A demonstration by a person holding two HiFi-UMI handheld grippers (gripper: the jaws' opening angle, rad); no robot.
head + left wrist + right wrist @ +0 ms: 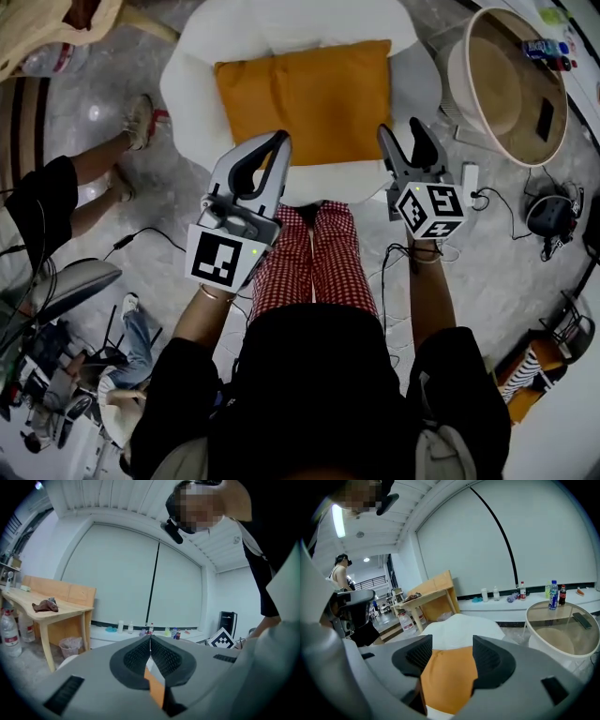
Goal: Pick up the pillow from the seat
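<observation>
Orange fabric, smooth and lightly creased, covers the pillow (305, 103), which lies flat in the middle of the white, rounded, padded seat (192, 66). The pillow is a soft rectangle, wider than it is deep. In the head view its long axis runs left to right across the seat and tilts slightly up toward the right. Its near left corner is hidden behind the tip of the left gripper (279, 141), and its near right corner sits just beside the right gripper (403, 131). The seat's back is cut off at the top of the head view, and its front edge is covered by the grippers and the person's red checked trousers (314, 262). The left gripper's ribbed black pads meet along a thin line, with nothing between them. In the left gripper view only a narrow orange sliver of the pillow shows below that seam, and the rest is blocked by the grey jaw shells. The right gripper's jaws stand well apart. Its view frames the pillow and a strip of white seat in the gap, but the pads do not press on anything. A round table (511, 89) with a glassy top stands to the right of the seat, cut off at the frame edge. The small things on it are hard to make out in the head view.
</observation>
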